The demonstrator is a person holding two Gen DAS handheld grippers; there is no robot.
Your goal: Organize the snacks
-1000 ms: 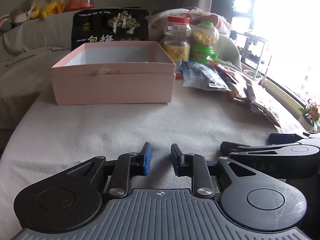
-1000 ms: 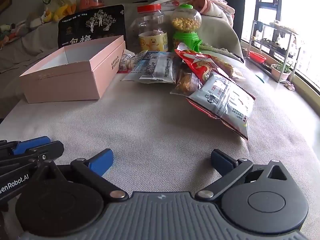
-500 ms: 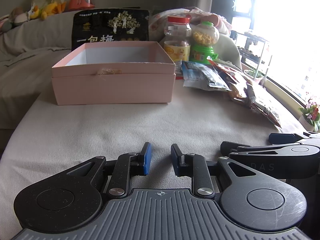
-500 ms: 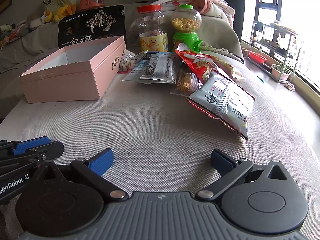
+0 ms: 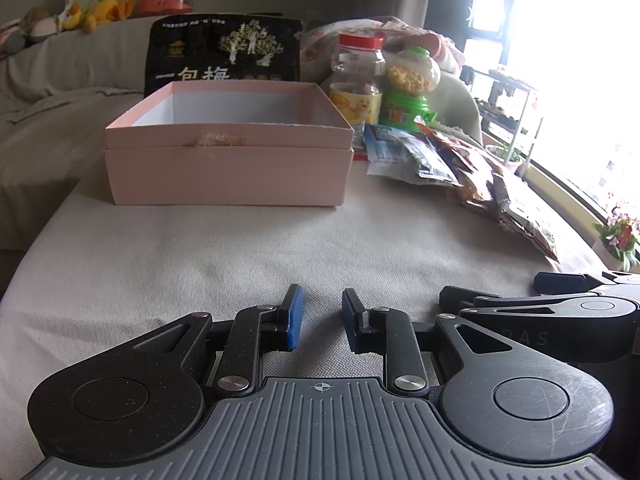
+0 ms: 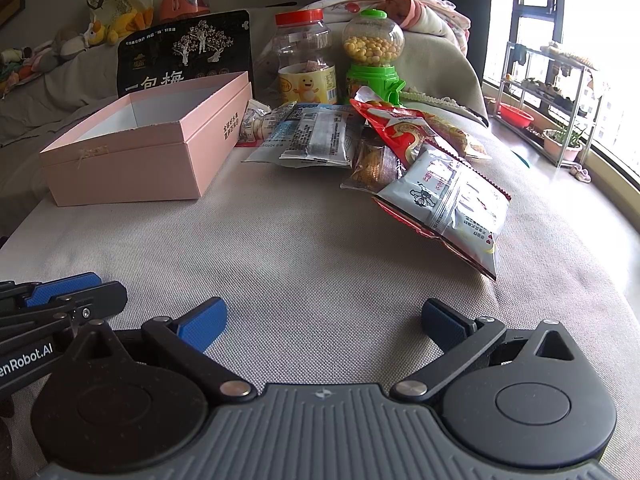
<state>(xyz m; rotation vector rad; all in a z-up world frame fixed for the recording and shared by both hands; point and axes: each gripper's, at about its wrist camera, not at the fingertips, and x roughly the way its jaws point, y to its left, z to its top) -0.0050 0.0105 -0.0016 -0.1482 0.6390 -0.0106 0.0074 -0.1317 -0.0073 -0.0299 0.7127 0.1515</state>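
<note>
An open, empty pink box point(image 5: 228, 176) point(image 6: 128, 172) stands on the beige cloth at the back left. To its right lies a pile of snack packets: a white one point(image 6: 452, 200) in front, a red one point(image 6: 400, 128) and blue-white ones point(image 6: 316, 136) point(image 5: 408, 156) behind. My left gripper point(image 5: 320, 304) rests low over the cloth, its jaws nearly together with only a narrow gap and nothing in it. My right gripper point(image 6: 322, 312) stands open and empty beside it, well short of the packets.
Behind the pile stand a red-lidded clear jar point(image 6: 306, 60), a green candy dispenser point(image 6: 374, 56) and a black bag point(image 6: 184, 52). Soft toys line the sofa back point(image 5: 80, 12). A metal rack point(image 6: 552, 92) and windows are at the right.
</note>
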